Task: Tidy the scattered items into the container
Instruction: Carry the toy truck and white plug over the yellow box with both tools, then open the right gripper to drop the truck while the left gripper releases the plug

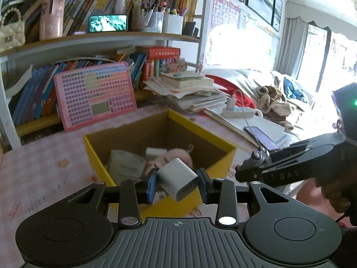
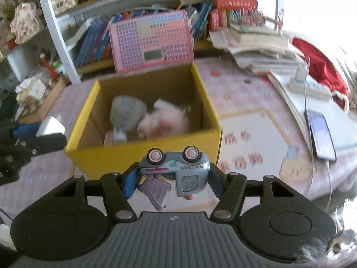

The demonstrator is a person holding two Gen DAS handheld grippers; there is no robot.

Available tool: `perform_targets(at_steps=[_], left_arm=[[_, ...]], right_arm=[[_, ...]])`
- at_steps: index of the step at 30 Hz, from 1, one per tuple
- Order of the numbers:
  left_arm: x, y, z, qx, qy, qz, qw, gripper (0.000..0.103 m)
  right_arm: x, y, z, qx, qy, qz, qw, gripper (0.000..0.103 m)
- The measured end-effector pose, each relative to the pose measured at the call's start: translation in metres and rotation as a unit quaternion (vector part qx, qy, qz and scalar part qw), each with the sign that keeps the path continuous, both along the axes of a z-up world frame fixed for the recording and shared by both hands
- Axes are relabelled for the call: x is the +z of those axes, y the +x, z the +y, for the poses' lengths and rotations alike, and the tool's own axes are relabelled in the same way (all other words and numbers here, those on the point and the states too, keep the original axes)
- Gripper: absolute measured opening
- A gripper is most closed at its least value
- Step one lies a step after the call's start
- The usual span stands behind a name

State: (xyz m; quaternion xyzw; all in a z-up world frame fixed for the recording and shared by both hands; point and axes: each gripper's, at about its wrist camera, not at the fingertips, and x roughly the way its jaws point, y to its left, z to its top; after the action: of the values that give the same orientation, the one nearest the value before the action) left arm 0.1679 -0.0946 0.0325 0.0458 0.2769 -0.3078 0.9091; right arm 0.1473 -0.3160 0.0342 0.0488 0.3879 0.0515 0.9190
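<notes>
Both sets of jaws are pinching something: our left gripper [image 1: 178, 184] clamps a white USB charger [image 1: 178, 182] between its blue pads, tilted with the prongs pointing toward the box, and our right gripper [image 2: 171, 178] clamps a pale blue toy truck [image 2: 176, 167] turned wheels-up, its purple scoop hanging below. Going from big to small, we see a bookshelf [image 1: 100, 38] packed with books behind the table [image 1: 33, 174], which wears a pink checked cloth. On it stands the yellow cardboard box [image 2: 214, 120], open at the top; the charger hangs over its near rim, the truck is just short of its near wall. A pink keyboard toy [image 2: 151, 42] leans upright against the shelf just behind the box. Inside the box lie a pink plush toy [image 2: 165, 120] and, touching it on the left, a pale bottle [image 2: 125, 114]. Well to the right, a phone [image 2: 321, 131] rests on papers
</notes>
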Motion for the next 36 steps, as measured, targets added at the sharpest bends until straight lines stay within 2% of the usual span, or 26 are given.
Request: perform_targets(at_steps=[6,13,18,23,30,36], left_arm=[[-0.014,0.039,-0.022,0.024,0.015,0.019,0.9994,0.036],[-0.047,0.074,-0.055,0.033,0.067,0.049,0.9960,0.036],[-0.067,0.093,-0.069,0.039,0.090,0.078,0.9921,0.036],[-0.076,0.107,-0.072,0.051,0.087,0.104,0.9895,0.036],[-0.083,0.114,-0.068,0.068,0.075,0.135,0.9856,0.036],[-0.083,0.111,-0.073,0.086,0.075,0.129,0.9851,0.039]], right_arm=[[0.009,0.055,-0.012,0.032,0.008,-0.029,0.999,0.061],[-0.001,0.133,0.005,0.097,0.017,-0.031,0.995,0.061],[-0.022,0.182,0.029,0.141,0.023,0.003,0.990,0.061],[-0.047,0.219,0.049,0.169,0.010,0.040,0.985,0.061],[-0.071,0.245,0.063,0.190,0.001,0.077,0.979,0.061],[-0.078,0.253,0.068,0.197,0.010,0.100,0.975,0.063]])
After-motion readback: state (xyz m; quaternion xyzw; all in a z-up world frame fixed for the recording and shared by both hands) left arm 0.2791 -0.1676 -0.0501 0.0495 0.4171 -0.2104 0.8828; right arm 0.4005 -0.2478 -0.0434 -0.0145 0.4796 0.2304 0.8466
